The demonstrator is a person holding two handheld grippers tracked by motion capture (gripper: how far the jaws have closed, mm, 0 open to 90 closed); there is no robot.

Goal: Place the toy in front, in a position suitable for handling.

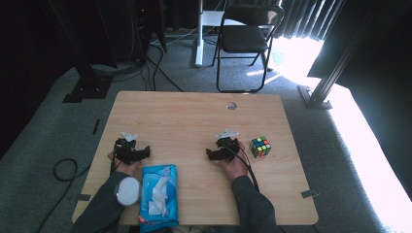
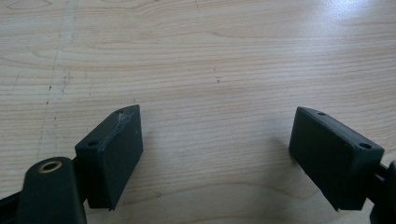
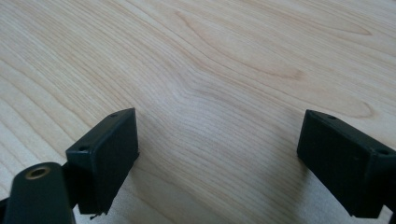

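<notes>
The cube (image 1: pixel 260 146) sits on the table (image 1: pixel 184 116) just right of the right gripper (image 1: pixel 222 148), not touching it. That gripper's jaws stand wide apart over bare wood, holding nothing. The left gripper (image 1: pixel 130 150) is likewise spread and empty, with the wipes pack (image 1: pixel 158 196) just beside it.

Pale matt wood-grain table (image 1: pixel 194 116); glossy blue plastic wipes pack (image 1: pixel 158 196); matt black claws.
</notes>
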